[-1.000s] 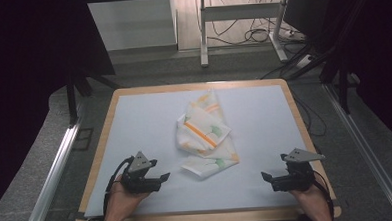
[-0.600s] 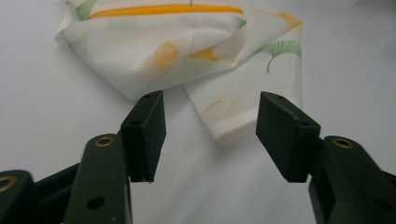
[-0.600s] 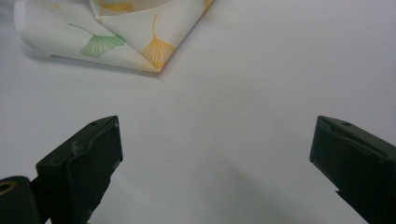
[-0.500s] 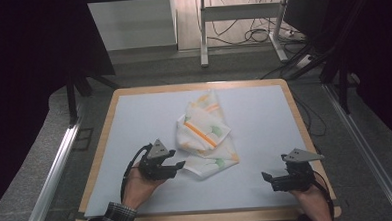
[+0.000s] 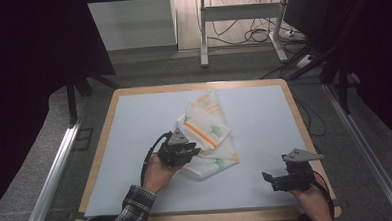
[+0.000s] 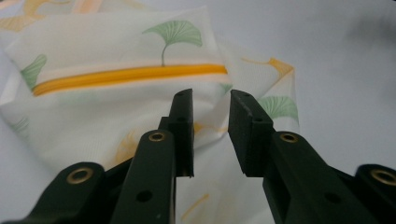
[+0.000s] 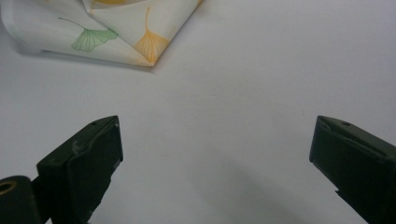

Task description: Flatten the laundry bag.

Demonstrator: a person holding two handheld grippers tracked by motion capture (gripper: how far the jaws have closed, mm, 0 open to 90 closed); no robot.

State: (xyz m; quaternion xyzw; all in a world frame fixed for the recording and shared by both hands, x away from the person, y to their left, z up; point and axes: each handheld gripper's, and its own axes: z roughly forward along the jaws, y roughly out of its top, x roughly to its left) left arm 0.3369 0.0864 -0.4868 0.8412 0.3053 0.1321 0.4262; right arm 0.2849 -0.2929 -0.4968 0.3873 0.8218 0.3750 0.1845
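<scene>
A crumpled white cloth point(image 5: 207, 132) with orange stripes and green and orange leaf prints lies in the middle of the pale blue mat point(image 5: 134, 123). My left gripper point(image 5: 190, 153) is at the cloth's near left edge, held by a hand in a plaid sleeve. In the left gripper view the cloth point(image 6: 116, 51) lies just under and ahead of the left gripper point(image 6: 211, 100). Its jaws have just been closing and stand a narrow gap apart, pressing on nothing. My right gripper point(image 5: 268, 179) rests wide open at the mat's near right. In the right gripper view the cloth's corner point(image 7: 140, 42) lies well ahead of the right gripper point(image 7: 212, 135).
The mat sits on a wooden-edged table point(image 5: 103, 144). Beyond its far edge are a desk frame's legs point(image 5: 203, 35) and cables on the floor point(image 5: 261, 35). Metal rails point(image 5: 56, 166) run along both sides of the table.
My left hand has moved right and forward from the mat's near left to the cloth's edge, and its jaws have narrowed. The right gripper has stayed still.
</scene>
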